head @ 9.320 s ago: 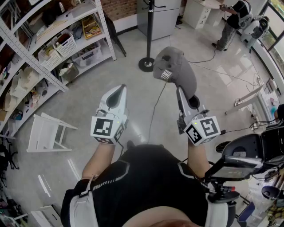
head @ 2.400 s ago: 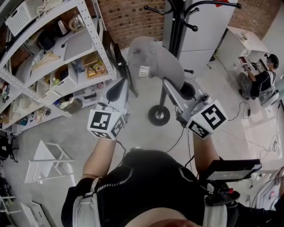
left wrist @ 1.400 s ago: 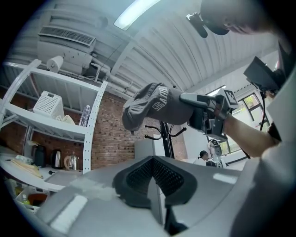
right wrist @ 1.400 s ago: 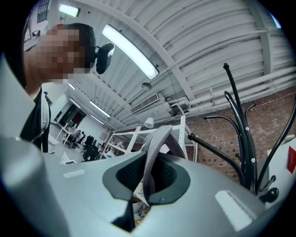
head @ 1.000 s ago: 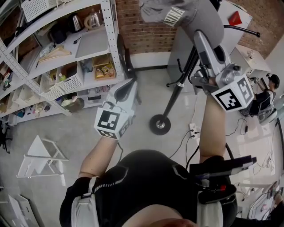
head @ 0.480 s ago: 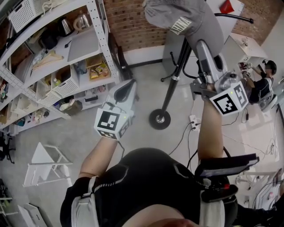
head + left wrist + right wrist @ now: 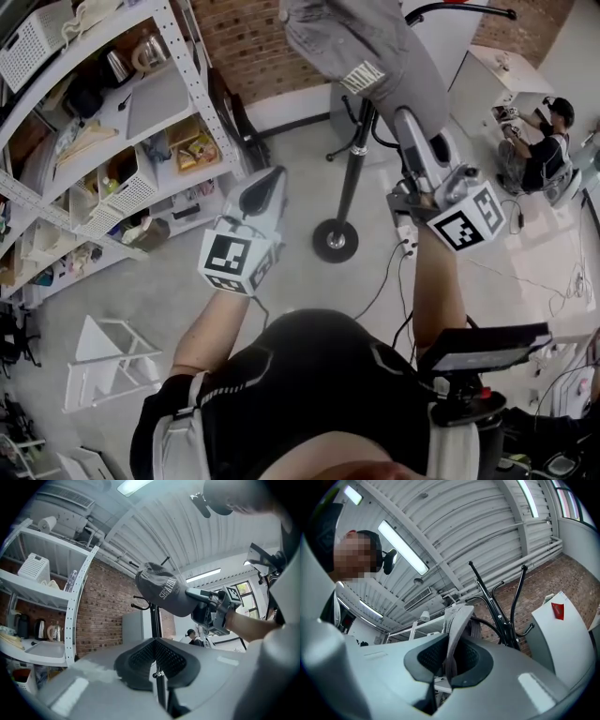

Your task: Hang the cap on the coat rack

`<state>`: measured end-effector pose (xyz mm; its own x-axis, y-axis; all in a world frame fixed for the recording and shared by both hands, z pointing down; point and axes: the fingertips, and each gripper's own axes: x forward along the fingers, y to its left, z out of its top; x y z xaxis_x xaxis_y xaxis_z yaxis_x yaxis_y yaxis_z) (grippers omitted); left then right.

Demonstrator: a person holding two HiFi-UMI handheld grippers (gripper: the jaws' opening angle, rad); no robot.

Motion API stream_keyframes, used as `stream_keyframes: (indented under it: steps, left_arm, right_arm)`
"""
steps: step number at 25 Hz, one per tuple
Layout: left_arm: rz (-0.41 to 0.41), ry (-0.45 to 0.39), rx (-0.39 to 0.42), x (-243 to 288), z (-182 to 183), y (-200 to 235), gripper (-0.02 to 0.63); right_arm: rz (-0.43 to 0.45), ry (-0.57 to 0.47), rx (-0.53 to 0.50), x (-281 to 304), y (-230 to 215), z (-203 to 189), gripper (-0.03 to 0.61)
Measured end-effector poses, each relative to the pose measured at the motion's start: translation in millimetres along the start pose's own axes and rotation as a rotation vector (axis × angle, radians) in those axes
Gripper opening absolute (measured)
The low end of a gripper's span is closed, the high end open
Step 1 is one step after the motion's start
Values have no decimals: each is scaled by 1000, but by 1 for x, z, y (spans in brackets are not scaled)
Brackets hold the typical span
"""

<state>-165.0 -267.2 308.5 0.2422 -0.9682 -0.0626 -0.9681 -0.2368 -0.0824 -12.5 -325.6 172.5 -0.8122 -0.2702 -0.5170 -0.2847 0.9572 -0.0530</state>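
My right gripper (image 7: 406, 127) is raised high and clenched on the cap (image 7: 361, 52). In the right gripper view the grey brim (image 7: 457, 620) stands edge-on between the two dark pads (image 7: 429, 656), pinched tight. The crown hangs out past the tips, with its striped white print facing me in the head view.

The cap sits up by the top of the rack (image 7: 349, 178). In the head view it covers the upper part of the black pole, and the round base (image 7: 335, 240) stands on the floor below. In the right gripper view the curved black arms (image 7: 499, 609) rise just right of the brim. I cannot tell whether the cap touches any hook.

My left gripper (image 7: 265, 187) hangs lower, well apart from the cap and left of the pole. In its own view the jaws are pressed together with nothing between them, and the cap (image 7: 164, 592) and right gripper (image 7: 208, 603) show above.

A shelf (image 7: 155, 98) stands left against the brick wall. A person (image 7: 539, 150) sits far right.
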Motion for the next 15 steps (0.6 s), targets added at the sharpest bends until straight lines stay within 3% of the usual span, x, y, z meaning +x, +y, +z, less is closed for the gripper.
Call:
stream_keyframes:
  steps: [15]
  left_arm:
    - [-5,2,-22,-2,-7,-1,3]
  right_arm:
    - [37,28,75,-11,9,-53,32]
